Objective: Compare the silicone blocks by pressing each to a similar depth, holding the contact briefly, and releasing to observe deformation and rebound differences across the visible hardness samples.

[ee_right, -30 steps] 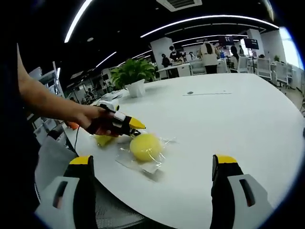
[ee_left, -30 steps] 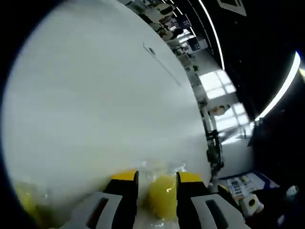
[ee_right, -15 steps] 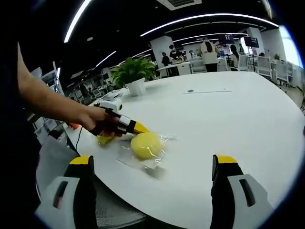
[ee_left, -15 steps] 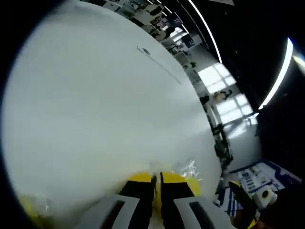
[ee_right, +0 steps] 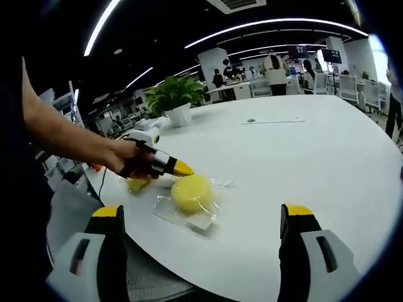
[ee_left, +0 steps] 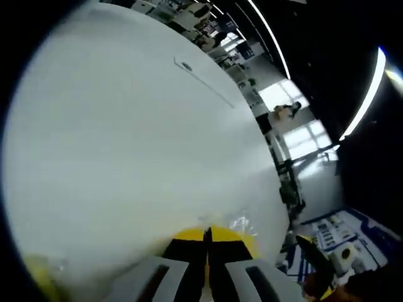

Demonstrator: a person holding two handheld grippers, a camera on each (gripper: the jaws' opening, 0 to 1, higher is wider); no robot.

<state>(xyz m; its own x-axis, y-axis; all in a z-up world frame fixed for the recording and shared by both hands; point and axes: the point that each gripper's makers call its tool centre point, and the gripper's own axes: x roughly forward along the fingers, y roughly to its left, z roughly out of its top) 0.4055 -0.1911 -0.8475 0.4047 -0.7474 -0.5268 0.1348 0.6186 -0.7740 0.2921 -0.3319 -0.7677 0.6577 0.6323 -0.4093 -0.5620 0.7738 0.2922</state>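
Resting on the white surface (ee_right: 302, 157), a bagged yellow block (ee_right: 192, 193) meets the clenched left hand-held gripper (ee_right: 179, 168); the right hand-held gripper (ee_right: 204, 217) gapes released.

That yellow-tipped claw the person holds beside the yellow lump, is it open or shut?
Shut. In the left gripper view the left claw has its two yellow tips pressed together with no gap, and nothing shows between them. The yellow lump lies beside it.

Open-plan office: white meeting table (ee_right: 302, 151), potted plant (ee_right: 175, 97), ceiling strip lights (ee_right: 264, 24).

Left gripper (ee_left: 207, 234) jaws together, seemingly empty; right gripper (ee_right: 203, 217) jaws wide apart.
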